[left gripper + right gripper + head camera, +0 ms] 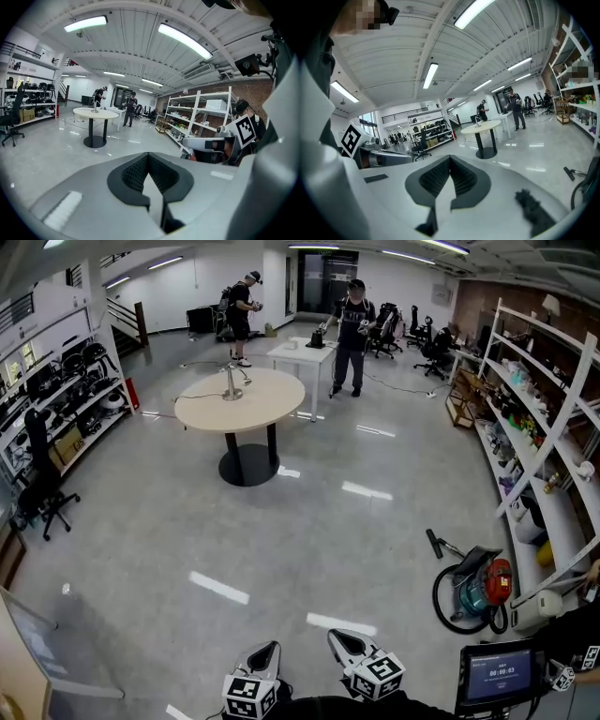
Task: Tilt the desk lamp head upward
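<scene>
A slim silver desk lamp [230, 381] stands on a round beige table [253, 401] far across the room, its thin arm bent over the tabletop. The same lamp [95, 107] shows small in the left gripper view, and the lamp [478, 121] is just as distant in the right gripper view. My left gripper [266, 650] and right gripper [341, 640] sit side by side at the bottom edge of the head view, several steps from the table. Both are shut with nothing between the pads, as the left gripper [148, 155] and right gripper [450, 159] show in their own views.
A red and teal vacuum cleaner [476, 589] with its hose lies on the floor at right, beside long white shelves [544, 427]. A black office chair [42, 491] stands at left. Two people [352, 334] stand by a white table [302, 352] beyond the round one.
</scene>
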Demonstrator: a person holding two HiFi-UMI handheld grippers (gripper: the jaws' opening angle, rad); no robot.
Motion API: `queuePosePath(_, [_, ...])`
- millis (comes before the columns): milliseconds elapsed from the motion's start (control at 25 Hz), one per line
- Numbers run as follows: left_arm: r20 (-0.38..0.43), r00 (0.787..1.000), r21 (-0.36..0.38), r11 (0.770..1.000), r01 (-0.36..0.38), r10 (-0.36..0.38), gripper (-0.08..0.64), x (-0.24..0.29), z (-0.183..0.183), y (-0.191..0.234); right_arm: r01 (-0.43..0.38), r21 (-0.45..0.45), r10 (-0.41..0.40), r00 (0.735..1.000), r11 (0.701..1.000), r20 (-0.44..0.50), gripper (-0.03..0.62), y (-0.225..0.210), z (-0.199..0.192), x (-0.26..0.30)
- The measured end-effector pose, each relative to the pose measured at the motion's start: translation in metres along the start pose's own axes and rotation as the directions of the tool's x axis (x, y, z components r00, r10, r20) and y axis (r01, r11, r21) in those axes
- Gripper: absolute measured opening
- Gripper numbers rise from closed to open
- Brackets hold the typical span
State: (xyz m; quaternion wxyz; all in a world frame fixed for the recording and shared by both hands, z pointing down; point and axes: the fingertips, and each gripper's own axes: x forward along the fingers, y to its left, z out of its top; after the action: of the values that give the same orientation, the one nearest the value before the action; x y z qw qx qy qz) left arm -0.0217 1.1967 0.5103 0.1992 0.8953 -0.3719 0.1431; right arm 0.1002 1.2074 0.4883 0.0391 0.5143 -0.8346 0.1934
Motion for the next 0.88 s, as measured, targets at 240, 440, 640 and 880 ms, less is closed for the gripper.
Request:
queuePosePath(240, [0.001,0.999,-0.006,0.999,0.039,-0.039,0.006,0.027,0.029,0.063,0.0,-0.035,-0.001,1.0,0.999,-0.015,-0.002,0.002,0.026,0.071])
queuePosePath(440, [0.012,0.998,-0.028,0.998,0.055,-0.055,0.006,0.037,0.048,0.123,0.027,-0.057,-0.028,0.999,0.998,-0.024,-0.002,0.009,0.043,0.13])
queuePosePath(640, [0.036,0.998,-0.055,0.997,0.051,-0.05,0.006,0.041,0.056,0.173,-0.008,-0.075,0.005,0.999,0.997,-0.039,-0.002,0.028,0.048,0.179])
queuePosePath(880, [0.05,0.998,-0.071,0.997,0.04,-0.036,0.006,0.05,0.063,0.204,-0.052,-0.076,0.05,0.998,0.996,-0.038,-0.002,0.032,0.054,0.217])
